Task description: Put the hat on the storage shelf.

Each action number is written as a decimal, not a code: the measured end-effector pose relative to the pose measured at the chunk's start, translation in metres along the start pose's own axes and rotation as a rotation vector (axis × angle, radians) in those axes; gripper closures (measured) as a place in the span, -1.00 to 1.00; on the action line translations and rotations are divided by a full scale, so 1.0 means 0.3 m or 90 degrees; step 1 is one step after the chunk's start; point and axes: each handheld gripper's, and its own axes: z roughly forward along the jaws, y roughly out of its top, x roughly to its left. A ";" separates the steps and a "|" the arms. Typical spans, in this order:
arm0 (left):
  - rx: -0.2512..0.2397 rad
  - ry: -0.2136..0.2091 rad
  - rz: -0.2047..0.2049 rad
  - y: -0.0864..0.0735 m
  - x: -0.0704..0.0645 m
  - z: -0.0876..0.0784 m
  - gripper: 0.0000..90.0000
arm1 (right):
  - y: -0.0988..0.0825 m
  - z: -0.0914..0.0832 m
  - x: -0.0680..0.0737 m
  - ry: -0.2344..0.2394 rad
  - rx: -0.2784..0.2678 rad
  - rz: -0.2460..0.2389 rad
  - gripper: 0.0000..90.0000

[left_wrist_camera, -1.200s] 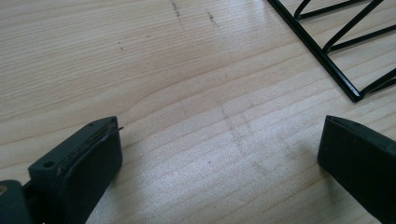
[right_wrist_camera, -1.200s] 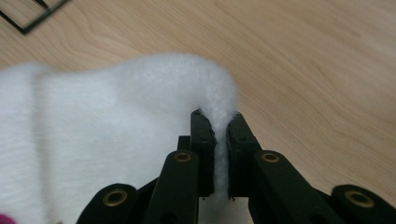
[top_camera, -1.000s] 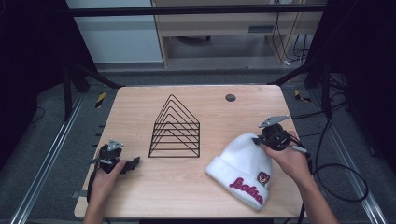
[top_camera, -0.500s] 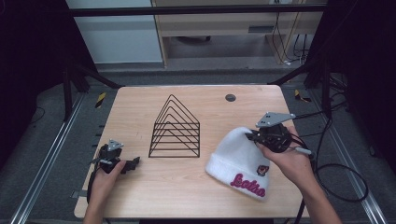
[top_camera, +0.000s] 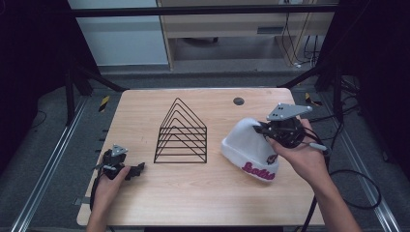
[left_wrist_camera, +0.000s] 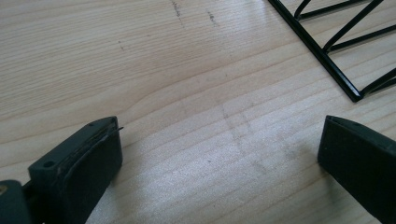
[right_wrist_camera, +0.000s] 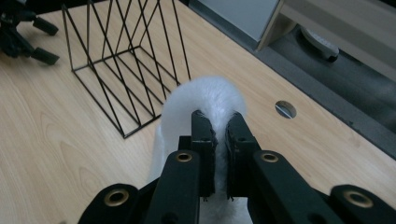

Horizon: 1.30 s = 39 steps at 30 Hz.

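White knit beanie [top_camera: 249, 147] pinched at its crown by right claw [right_wrist_camera: 219, 140], jaws clamped on the fabric, cuff end low at the tabletop [top_camera: 193, 193] at 3 o'clock of the black wire rack [top_camera: 181, 133]. Grasp judged done; carry to and placement on the rack judged pending. Left claw [left_wrist_camera: 219, 154] spread apart, empty, low over wood at 8 o'clock of the rack.

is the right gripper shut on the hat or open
Shut on the white beanie: in the right gripper view the right gripper has its jaws pinched close together with white fabric between them.
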 end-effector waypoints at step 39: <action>-0.131 -0.027 0.040 0.175 -0.003 -0.285 -0.94 | 0.328 -0.145 -0.014 -0.045 -0.150 -0.024 0.88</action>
